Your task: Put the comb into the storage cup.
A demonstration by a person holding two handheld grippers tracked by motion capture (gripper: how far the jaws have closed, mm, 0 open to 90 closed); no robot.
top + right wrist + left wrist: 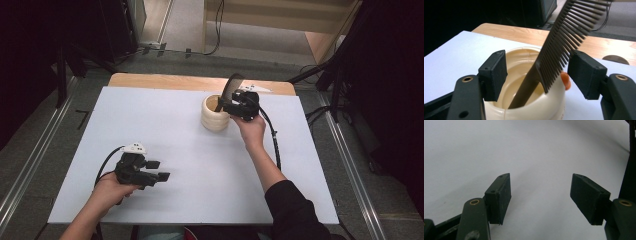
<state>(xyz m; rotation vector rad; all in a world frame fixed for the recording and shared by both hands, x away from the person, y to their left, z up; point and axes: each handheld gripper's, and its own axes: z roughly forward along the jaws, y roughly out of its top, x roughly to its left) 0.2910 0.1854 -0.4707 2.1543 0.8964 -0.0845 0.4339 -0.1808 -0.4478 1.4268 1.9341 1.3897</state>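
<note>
Comb (pixel 564 37), dark, thin, stiff and probably light, stands handle-down and leaning in the cream cup (pixel 214 115) at the counter's (pixel 150 125) far side, best taken across the spine; right gripper (pixel 537 72) fingers spread around it, left gripper (pixel 159 170) fingers apart, empty.

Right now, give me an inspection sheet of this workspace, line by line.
Surface: white sheet over a wooden table; wood bare along the far edge.
Job's things: cream ribbed cup upright; dark comb standing in it, handle down, teeth up, leaning on the rim.
Clutter: small orange thing behind the cup, unclear what.
Tongs: left tongs open, low over bare sheet; right tongs open astride the comb, the right jaw close to or touching its teeth.
Cables: one trails from each tool; more on the floor.
Surroundings: grey floor, dark stands, metal rails.
</note>
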